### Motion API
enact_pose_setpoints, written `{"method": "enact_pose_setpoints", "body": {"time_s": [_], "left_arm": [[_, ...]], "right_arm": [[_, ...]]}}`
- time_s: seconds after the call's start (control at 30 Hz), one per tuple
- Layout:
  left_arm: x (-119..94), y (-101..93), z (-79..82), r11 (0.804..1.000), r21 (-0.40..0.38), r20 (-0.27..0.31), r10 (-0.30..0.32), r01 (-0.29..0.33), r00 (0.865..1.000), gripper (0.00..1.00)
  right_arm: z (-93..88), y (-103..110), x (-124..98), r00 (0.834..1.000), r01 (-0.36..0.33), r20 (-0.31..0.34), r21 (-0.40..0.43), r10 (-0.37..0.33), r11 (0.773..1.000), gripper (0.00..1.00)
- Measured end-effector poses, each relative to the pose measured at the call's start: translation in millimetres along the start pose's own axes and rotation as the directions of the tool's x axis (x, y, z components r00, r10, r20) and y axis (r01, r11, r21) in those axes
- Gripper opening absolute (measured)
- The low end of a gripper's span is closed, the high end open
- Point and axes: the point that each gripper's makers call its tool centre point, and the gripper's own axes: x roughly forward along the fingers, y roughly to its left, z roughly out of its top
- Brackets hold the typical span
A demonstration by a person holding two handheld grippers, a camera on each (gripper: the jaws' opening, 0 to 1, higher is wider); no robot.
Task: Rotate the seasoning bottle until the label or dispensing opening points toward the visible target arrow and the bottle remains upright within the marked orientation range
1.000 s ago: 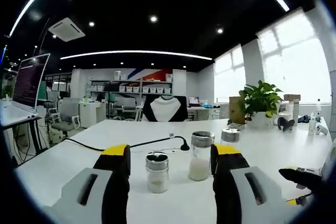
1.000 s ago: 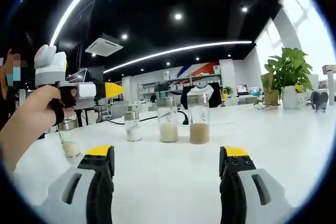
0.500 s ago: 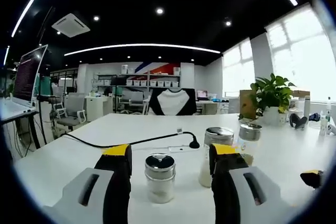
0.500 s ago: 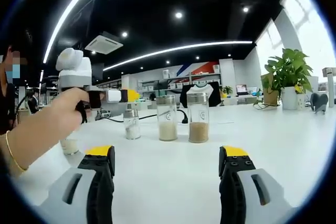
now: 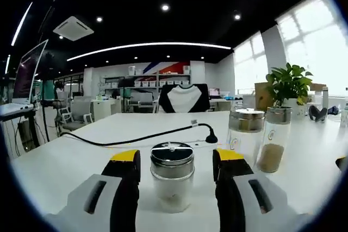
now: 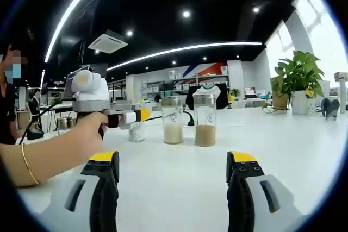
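A small glass seasoning bottle (image 5: 172,180) with a metal lid and white contents stands upright on the white table (image 5: 76,161). My left gripper (image 5: 175,161) is open, its yellow-tipped jaws on either side of the bottle with a small gap each side. In the right gripper view the same bottle (image 6: 134,133) is partly hidden behind the left gripper (image 6: 138,117), which a hand holds level over the table. My right gripper (image 6: 172,158) is open with nothing between its jaws, well short of the bottles.
Two taller glass jars stand side by side, one with white contents (image 6: 173,120) and one with brown contents (image 6: 205,121). A black cable (image 5: 136,137) crosses the table behind the bottle. A potted plant (image 6: 299,77) stands at the far right.
My left gripper has moved forward, so the small bottle now stands between its jaws and looms larger. The right gripper has stayed put.
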Motion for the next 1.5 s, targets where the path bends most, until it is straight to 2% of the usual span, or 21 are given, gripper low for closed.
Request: {"method": "enact_pose_setpoints", "body": {"time_s": [0.07, 0.13, 0.2, 0.43, 0.53, 0.73, 0.8, 1.0, 1.03, 1.07, 1.17, 1.33, 1.5], "left_arm": [[1.8, -0.4, -8.4, 1.0, -0.019, -0.032, -0.013, 0.012, 0.999, 0.55], [3.3, -3.4, -10.5, 0.997, -0.064, -0.024, -0.04, 0.038, 0.999, 0.54], [3.6, -0.1, -16.3, 0.998, -0.055, -0.045, -0.029, 0.027, 0.999, 0.52], [2.8, 1.0, -16.4, 0.999, -0.046, -0.041, -0.026, 0.024, 0.999, 0.44], [2.9, 2.8, -16.1, 0.999, -0.037, -0.036, -0.022, 0.02, 0.999, 0.37], [2.3, 3.2, -16.1, 0.999, -0.021, -0.029, -0.025, 0.024, 0.999, 0.36], [2.9, -0.4, -16.5, 0.998, -0.033, -0.03, -0.055, 0.054, 0.998, 0.36], [3.2, 1.5, -15.3, 0.998, -0.04, -0.025, -0.057, 0.056, 0.998, 0.36], [4.0, -1.8, -13.0, 0.994, -0.049, -0.017, -0.095, 0.094, 0.995, 0.35], [3.5, -1.8, -9.5, 0.993, -0.061, 0.001, -0.099, 0.099, 0.995, 0.35], [1.7, -1.5, 3.5, 0.995, -0.021, 0.029, -0.094, 0.094, 0.995, 0.35], [-2.9, -0.7, 20.6, 0.995, -0.018, 0.062, -0.096, 0.097, 0.993, 0.35], [-3.9, -0.6, 25.6, 0.994, 0.005, 0.072, -0.111, 0.111, 0.991, 0.35]], "right_arm": [[-0.2, 0.8, 0.0, 1.0, -0.004, -0.001, -0.001, 0.004, 1.0, 0.81], [-0.2, 0.9, -0.3, 1.0, -0.005, 0.0, 0.003, 0.005, 1.0, 0.81], [-0.4, 0.5, -0.8, 1.0, -0.005, 0.001, 0.013, 0.005, 1.0, 0.81], [-0.6, 2.7, -0.6, 1.0, -0.014, 0.003, 0.024, 0.013, 1.0, 0.8], [-0.7, 3.6, -0.6, 1.0, -0.016, 0.003, 0.024, 0.016, 1.0, 0.8], [-1.4, 3.5, -0.6, 1.0, -0.016, 0.002, 0.031, 0.016, 0.999, 0.8], [-1.4, 3.8, -0.5, 1.0, -0.016, 0.002, 0.028, 0.016, 0.999, 0.8], [-1.8, 3.7, -0.2, 1.0, -0.015, 0.001, 0.024, 0.015, 1.0, 0.79], [-1.8, 3.6, -0.2, 1.0, -0.015, 0.0, 0.024, 0.015, 1.0, 0.79], [-1.9, 3.7, -0.2, 1.0, -0.015, 0.0, 0.025, 0.015, 1.0, 0.79], [-0.9, 3.8, -0.3, 1.0, -0.013, 0.003, 0.016, 0.013, 1.0, 0.79], [-1.6, 3.9, 0.0, 1.0, -0.014, 0.0, 0.016, 0.014, 1.0, 0.79], [-2.0, 4.0, 0.1, 1.0, -0.011, -0.004, 0.005, 0.012, 1.0, 0.79]]}}
